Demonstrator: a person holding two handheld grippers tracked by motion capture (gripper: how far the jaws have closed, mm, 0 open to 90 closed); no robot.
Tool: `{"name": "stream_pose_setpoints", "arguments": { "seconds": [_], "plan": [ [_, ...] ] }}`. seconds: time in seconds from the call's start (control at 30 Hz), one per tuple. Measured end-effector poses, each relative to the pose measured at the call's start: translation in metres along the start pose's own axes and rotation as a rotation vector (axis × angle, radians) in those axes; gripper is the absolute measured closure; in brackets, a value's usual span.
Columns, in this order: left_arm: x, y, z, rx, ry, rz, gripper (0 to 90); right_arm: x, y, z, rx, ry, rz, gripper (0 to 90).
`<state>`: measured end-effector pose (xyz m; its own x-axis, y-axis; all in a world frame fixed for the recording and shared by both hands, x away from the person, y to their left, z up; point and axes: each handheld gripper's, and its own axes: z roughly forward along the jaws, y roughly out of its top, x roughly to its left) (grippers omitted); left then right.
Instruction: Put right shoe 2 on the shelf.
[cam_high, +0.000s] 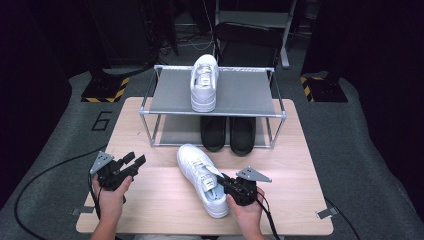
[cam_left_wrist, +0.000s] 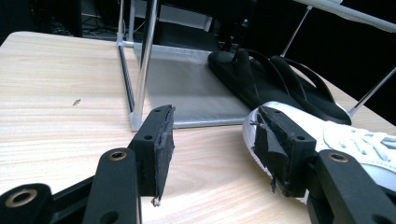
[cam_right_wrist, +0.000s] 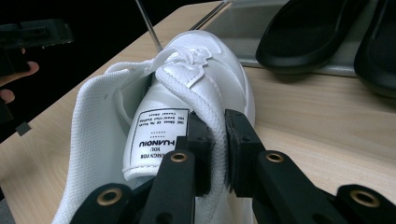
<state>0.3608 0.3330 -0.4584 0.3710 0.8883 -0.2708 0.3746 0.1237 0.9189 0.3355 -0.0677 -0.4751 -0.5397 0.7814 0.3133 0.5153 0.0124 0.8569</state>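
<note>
The right gripper (cam_high: 226, 182) is clamped on the padded collar of the white lace-up leather sneaker (cam_high: 201, 177) lying on the light wooden table (cam_high: 150, 200); in the right gripper view the two black jaws pinch the rim of the collar (cam_right_wrist: 215, 128) between them, one pad inside the shoe against the tongue with its printed label (cam_right_wrist: 159, 137), the other on the outer side. The sneaker rests on its sole near the front edge of the table, heel toward the person, toe pointing toward the silver metal-tube shoe rack with grey shelves (cam_high: 250, 92). The left gripper (cam_high: 135, 161) is held just above the table to the left of the sneaker, well apart from it; its jaws stand spread with nothing between them, and in the left gripper view the toe of the sneaker (cam_left_wrist: 280, 112) appears behind the right-hand jaw. The rack stands at the far half of the table. On its upper shelf a second white sneaker (cam_high: 204, 82) sits upright, toe pointing away from the person. On the lower shelf a pair of black flip-flop sandals (cam_high: 228, 134) lies side by side, heels projecting slightly past the front rail. The person's right hand (cam_high: 247, 207) grips the body of the right gripper from below, and the left hand (cam_high: 111, 192) holds the left gripper likewise
</note>
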Motion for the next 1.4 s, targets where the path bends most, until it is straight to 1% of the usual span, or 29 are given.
{"name": "stream_pose_setpoints", "arguments": {
  "seconds": [0.1, 0.17, 0.2, 0.27, 0.47, 0.63, 0.87, 1.0, 1.03, 1.17, 1.27, 1.4],
  "plan": [
    [0.000, 0.000, 0.000, 0.001, 0.002, 0.000, 46.8, 0.000, 0.003, -0.004, -0.007, 0.003, -0.006, 81.6],
    [0.000, 0.000, 0.000, 0.001, 0.002, 0.001, 46.8, 0.001, 0.004, -0.007, -0.009, 0.003, 0.001, 81.6],
    [0.000, 0.000, 0.000, 0.001, 0.002, 0.002, 46.8, 0.001, 0.005, -0.008, -0.018, 0.005, -0.016, 81.6],
    [0.000, 0.000, 0.000, 0.001, 0.002, 0.000, 46.6, 0.002, 0.007, -0.011, -0.016, 0.005, -0.007, 81.6],
    [0.001, 0.000, -0.002, 0.001, 0.004, 0.000, 46.7, 0.004, 0.015, -0.021, -0.047, 0.006, -0.030, 81.5],
    [0.002, 0.000, -0.002, -0.006, 0.008, -0.002, 46.6, 0.005, 0.024, -0.030, -0.067, 0.012, -0.036, 81.6],
    [0.003, 0.000, -0.003, -0.006, 0.015, -0.005, 45.7, 0.007, 0.035, -0.040, -0.092, 0.016, -0.035, 81.5],
    [0.003, 0.000, -0.003, -0.007, 0.013, -0.003, 45.6, 0.007, 0.039, -0.043, -0.102, 0.022, -0.034, 81.5],
    [0.003, 0.000, -0.003, -0.005, 0.013, -0.006, 45.6, 0.007, 0.042, -0.046, -0.111, 0.026, -0.032, 81.5],
    [0.003, -0.001, -0.004, -0.005, 0.018, -0.007, 45.6, 0.007, 0.045, -0.050, -0.121, 0.024, -0.032, 81.6],
    [0.004, 0.000, -0.003, -0.011, 0.017, -0.005, 45.6, 0.008, 0.050, -0.057, -0.137, 0.019, -0.038, 81.6],
    [0.004, -0.001, -0.003, -0.009, 0.019, -0.005, 45.6, 0.008, 0.056, -0.064, -0.145, 0.017, -0.047, 81.6]
  ]
}}
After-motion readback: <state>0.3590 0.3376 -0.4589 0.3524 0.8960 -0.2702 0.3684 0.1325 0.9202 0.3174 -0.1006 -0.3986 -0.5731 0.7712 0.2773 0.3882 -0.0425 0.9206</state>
